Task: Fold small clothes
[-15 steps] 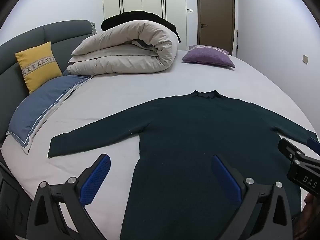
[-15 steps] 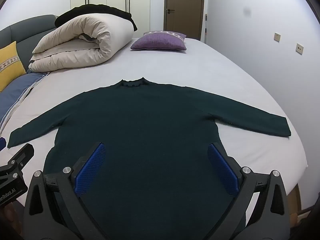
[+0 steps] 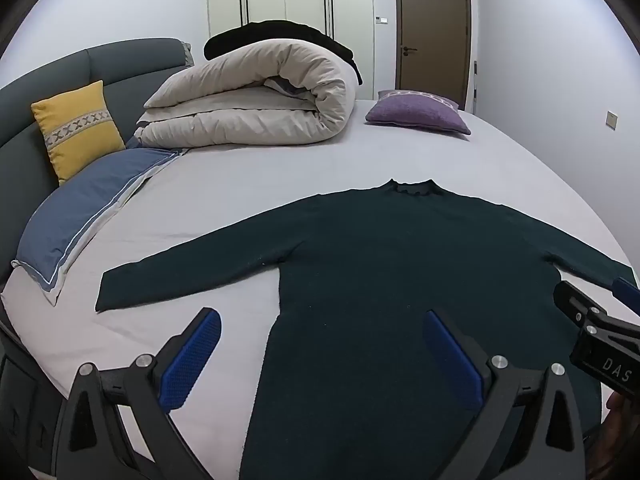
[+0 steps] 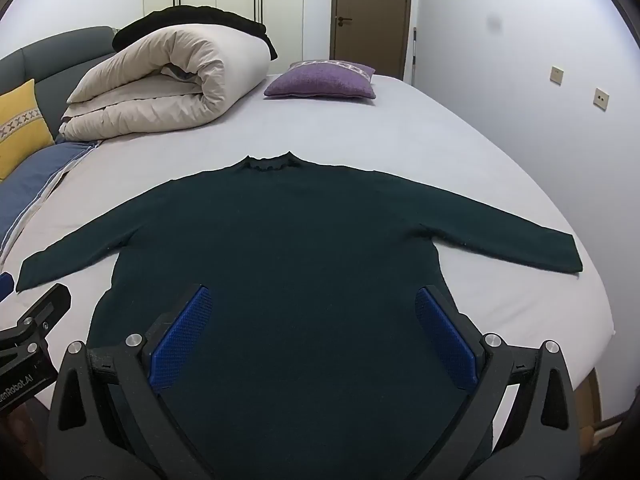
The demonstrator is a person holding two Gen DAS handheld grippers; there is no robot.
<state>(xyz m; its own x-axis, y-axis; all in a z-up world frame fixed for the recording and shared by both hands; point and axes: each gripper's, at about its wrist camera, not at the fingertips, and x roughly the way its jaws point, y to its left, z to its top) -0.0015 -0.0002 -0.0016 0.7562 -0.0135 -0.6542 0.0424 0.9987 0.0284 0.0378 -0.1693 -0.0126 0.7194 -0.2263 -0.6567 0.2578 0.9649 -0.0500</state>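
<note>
A dark green long-sleeved sweater [image 3: 400, 264] lies flat on the bed, neck away from me, both sleeves spread out; it also shows in the right wrist view [image 4: 288, 248]. My left gripper [image 3: 320, 332] is open and empty, held above the sweater's left lower side. My right gripper [image 4: 314, 312] is open and empty, held above the sweater's lower body. Part of the right gripper shows at the right edge of the left wrist view [image 3: 600, 336]. Part of the left gripper shows at the left edge of the right wrist view [image 4: 28, 340].
The bed's pale sheet [image 3: 248, 184] carries a rolled beige duvet [image 3: 256, 100], a purple cushion [image 3: 416, 114], a blue pillow [image 3: 84, 208] and a yellow cushion [image 3: 78, 128] against the grey headboard. The bed's right edge [image 4: 600, 312] drops off near the wall.
</note>
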